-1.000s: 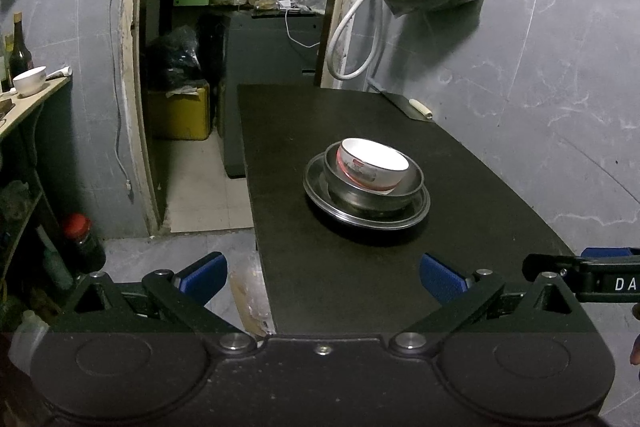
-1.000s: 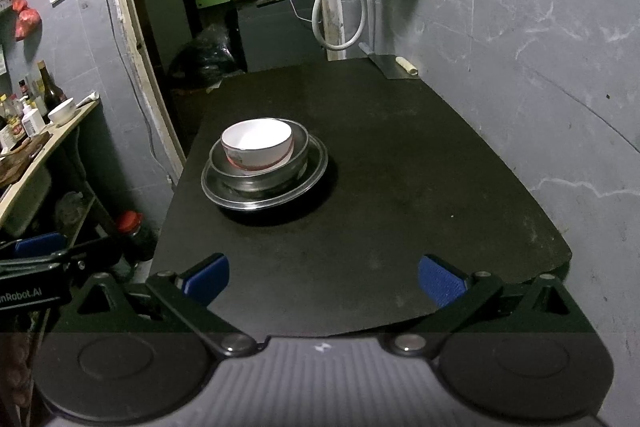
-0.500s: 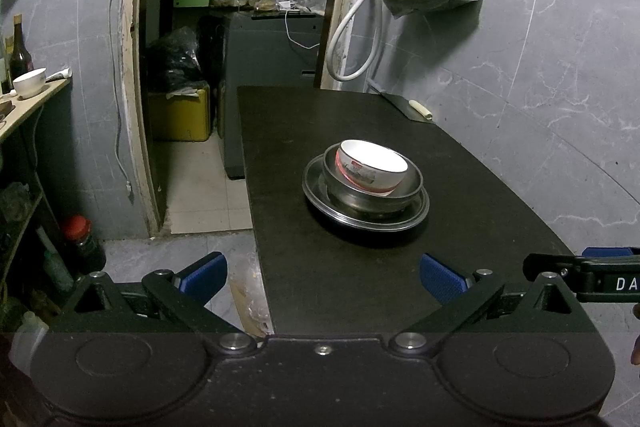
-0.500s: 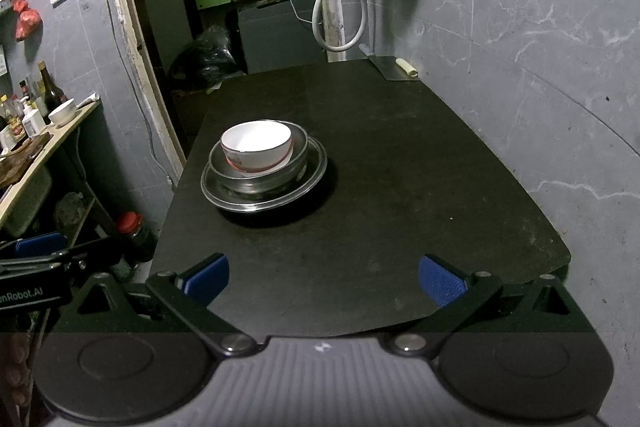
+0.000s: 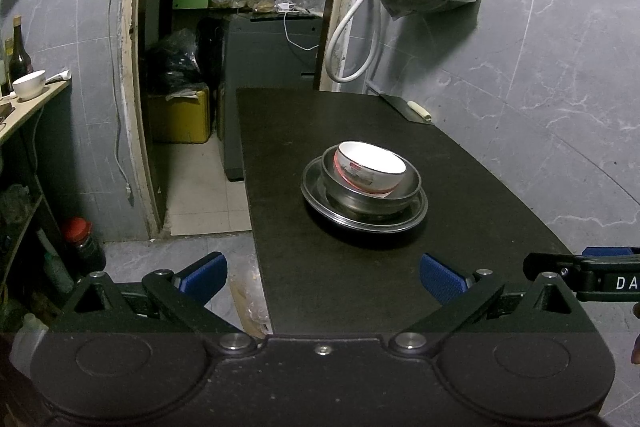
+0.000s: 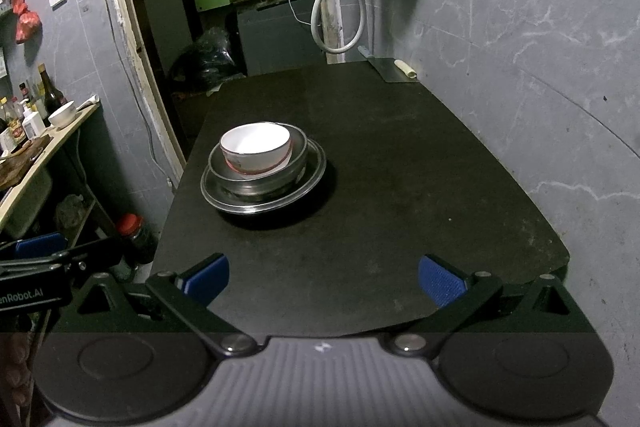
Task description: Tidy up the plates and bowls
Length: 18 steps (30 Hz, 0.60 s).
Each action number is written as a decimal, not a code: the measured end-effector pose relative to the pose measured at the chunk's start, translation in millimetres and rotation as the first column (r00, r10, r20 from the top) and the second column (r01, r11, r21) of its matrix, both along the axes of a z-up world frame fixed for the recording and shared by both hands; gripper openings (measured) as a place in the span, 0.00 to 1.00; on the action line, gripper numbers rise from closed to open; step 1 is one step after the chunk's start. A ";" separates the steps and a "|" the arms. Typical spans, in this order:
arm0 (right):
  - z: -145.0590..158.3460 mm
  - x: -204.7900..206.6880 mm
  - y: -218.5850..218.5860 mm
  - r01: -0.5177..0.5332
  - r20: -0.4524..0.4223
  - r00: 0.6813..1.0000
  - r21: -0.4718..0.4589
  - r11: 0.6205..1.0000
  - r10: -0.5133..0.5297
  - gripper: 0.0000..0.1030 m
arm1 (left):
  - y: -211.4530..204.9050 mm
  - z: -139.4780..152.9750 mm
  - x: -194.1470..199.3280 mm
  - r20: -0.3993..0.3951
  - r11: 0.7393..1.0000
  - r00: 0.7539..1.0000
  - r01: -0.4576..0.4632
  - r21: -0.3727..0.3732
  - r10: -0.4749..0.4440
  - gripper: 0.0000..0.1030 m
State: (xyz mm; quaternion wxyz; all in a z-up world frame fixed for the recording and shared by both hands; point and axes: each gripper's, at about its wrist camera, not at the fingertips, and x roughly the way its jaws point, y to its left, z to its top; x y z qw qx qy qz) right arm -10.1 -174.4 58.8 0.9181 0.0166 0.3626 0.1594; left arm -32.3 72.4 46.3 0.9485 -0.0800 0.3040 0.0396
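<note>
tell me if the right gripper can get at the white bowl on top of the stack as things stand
Probably yes: the right gripper is open, and only bare black table lies between it and the white bowl, nested uncovered in the steel bowl.

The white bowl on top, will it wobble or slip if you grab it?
The white bowl sits tilted inside the metal bowl, so it would probably rock when nudged. Its glossy glazed rim likely feels slippery to the fingers. It looks ceramic, so probably stiff, heavier than it seems, and breakable if dropped on the black table.

Glossy ceramic bowl (image 5: 370, 174) in shiny metal bowl (image 5: 408, 189) — matt table (image 5: 460, 219).
</note>
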 end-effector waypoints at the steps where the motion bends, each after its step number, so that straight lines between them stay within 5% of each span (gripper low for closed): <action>1: -0.3 0.1 -0.2 0.000 0.001 1.000 -0.001 1.000 0.000 1.00 | 0.0 0.0 0.1 0.000 1.000 1.000 0.001 0.000 -0.001 0.99; 18: 0.1 -0.2 -2.3 0.006 0.000 1.000 0.002 1.000 -0.006 1.00 | -0.3 3.6 -0.2 0.002 1.000 1.000 0.007 0.002 -0.007 0.99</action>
